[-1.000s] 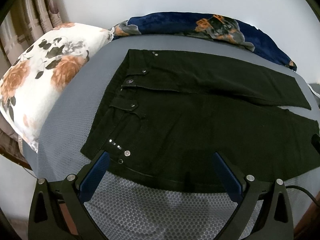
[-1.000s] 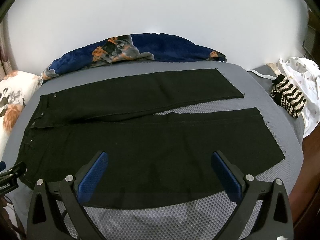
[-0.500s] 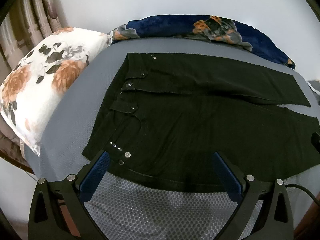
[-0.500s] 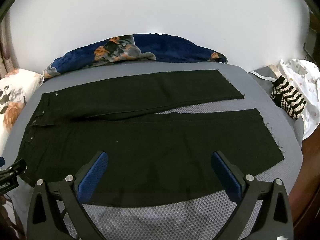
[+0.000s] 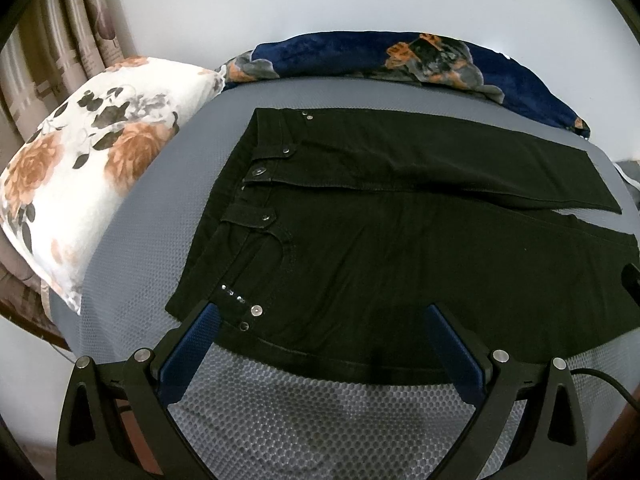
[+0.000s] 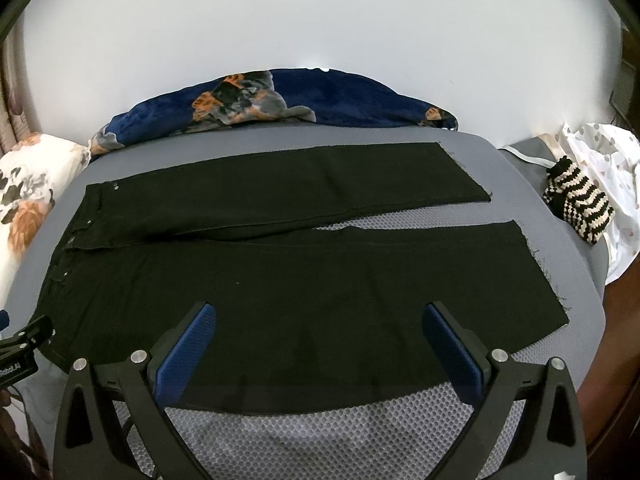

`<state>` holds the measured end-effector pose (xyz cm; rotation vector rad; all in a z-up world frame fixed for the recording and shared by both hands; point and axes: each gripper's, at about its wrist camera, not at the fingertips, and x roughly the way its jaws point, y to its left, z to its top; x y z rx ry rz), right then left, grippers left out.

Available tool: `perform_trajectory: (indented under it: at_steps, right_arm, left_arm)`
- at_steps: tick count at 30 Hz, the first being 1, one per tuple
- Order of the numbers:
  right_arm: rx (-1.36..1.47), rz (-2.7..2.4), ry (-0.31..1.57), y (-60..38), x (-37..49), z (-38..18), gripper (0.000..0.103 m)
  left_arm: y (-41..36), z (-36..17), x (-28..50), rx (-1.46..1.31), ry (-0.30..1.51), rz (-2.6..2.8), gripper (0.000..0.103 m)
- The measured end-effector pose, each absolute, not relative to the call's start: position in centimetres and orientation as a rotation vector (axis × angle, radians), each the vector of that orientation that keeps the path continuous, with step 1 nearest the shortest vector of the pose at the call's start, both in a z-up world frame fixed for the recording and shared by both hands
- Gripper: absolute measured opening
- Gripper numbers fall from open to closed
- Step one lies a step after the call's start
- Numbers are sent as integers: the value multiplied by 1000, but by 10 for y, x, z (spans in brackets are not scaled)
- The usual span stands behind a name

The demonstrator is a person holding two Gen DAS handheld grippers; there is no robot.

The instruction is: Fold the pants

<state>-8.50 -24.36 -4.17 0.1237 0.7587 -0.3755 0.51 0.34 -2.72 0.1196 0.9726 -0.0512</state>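
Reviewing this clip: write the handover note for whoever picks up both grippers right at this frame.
Left gripper: open, empty, over the near edge of the black pants by the waistband.
Right gripper: open, empty, over the near leg's edge, further toward the hems.
Pants lie flat and spread on the grey mattress, waist toward the floral pillow, legs slightly apart at the hems.
Done: laid out. Left: every fold; likely grip the near edge and bring that leg over the far one.
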Motion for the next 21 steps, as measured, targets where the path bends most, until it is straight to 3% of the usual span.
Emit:
perform_trajectory:
  at_steps: [21]
  right_arm:
    - [101, -344, 802, -241, -54, -46, 103]
  left_arm:
    - [14, -32, 37, 115, 981, -19, 101]
